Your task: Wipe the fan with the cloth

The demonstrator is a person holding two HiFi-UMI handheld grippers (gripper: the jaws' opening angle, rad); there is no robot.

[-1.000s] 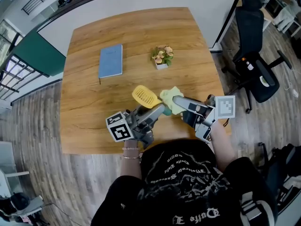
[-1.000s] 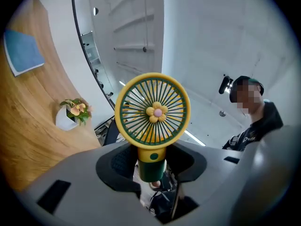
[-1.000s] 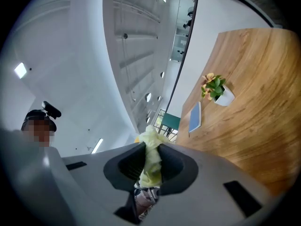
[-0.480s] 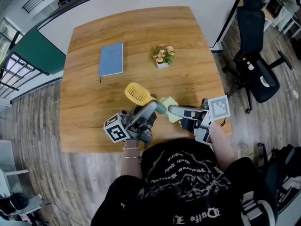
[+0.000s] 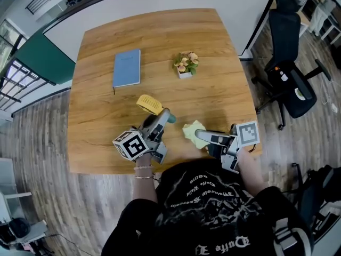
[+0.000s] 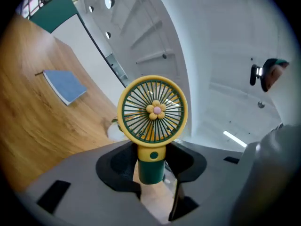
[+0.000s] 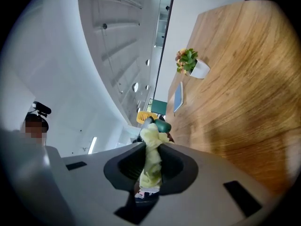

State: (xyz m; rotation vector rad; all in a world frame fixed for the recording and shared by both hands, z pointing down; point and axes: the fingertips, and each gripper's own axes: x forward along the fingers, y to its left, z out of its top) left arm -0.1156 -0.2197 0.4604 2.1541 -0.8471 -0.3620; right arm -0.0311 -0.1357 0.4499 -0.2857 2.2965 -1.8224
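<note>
Flowers in pot, fan in left gripper, cloth in right gripper

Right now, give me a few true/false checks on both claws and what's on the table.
1. The left claw grips the fan by its green handle. True.
2. The right claw is empty. False: it is shut on the yellow-green cloth.
3. In the head view, the blue notebook lies right of the potted plant. False: it lies to the plant's left.
4. The potted plant stands on the wooden table. True.
</note>
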